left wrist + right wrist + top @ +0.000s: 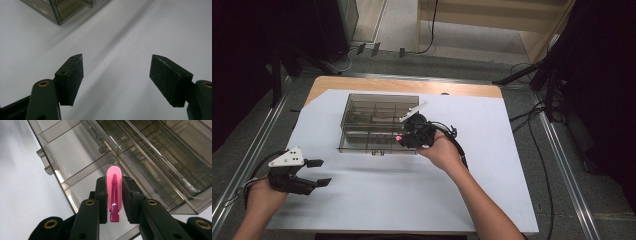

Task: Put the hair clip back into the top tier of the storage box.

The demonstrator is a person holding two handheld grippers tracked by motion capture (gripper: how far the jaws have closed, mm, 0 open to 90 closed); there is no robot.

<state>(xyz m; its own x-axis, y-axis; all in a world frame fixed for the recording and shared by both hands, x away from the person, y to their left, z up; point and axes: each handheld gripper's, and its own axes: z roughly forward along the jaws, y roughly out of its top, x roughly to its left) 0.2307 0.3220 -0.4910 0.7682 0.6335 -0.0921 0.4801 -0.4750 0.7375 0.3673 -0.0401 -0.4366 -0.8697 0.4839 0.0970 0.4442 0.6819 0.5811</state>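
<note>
A clear smoky plastic organizer box (377, 120) with several compartments lies open on the white sheet. My right gripper (404, 138) hovers over the box's near right compartments, shut on a pink hair clip (114, 192), whose rounded end pokes up between the pads. In the high view the pink clip (399, 136) shows as a small glowing spot at the jaw tips. My left gripper (319, 172) rests at the table's near left, open, with nothing between its pads (72, 77). A corner of the box (60, 10) shows at the top of the left gripper view.
The box's lid (175, 157) lies hinged open on the far side. A white sheet (492, 150) covers most of the wooden table (402, 84). Cables and dark stands line the floor on both sides.
</note>
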